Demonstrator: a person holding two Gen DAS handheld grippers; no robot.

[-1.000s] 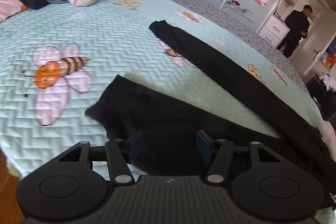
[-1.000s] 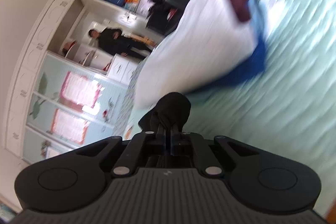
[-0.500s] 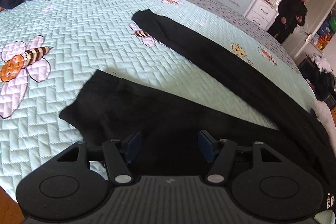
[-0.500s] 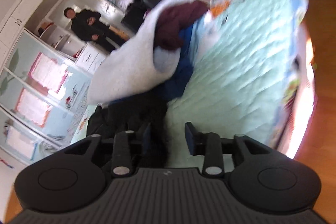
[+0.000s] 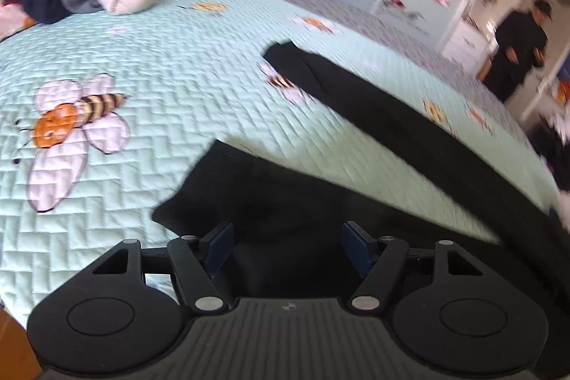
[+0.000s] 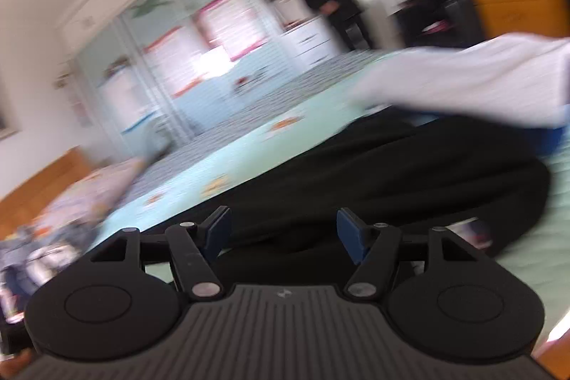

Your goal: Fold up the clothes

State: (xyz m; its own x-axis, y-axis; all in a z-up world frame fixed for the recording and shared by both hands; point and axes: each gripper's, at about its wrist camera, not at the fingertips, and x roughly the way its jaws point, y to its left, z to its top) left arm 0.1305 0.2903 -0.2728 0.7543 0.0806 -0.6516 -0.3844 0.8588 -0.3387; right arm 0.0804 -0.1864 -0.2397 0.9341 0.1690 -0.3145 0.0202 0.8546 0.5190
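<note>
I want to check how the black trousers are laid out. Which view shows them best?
The left wrist view: the black trousers lie sharp on the quilt, both legs spread apart toward their cuffs. The right wrist view shows only a blurred dark bunch, beside a white garment.

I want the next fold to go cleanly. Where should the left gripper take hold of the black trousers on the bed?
Probably at the hem of the near leg of the black trousers, from the side nearest the camera, low over the quilt. That end lies flat with a free corner just ahead of the left gripper, whose jaws are opening with nothing pinched.
</note>
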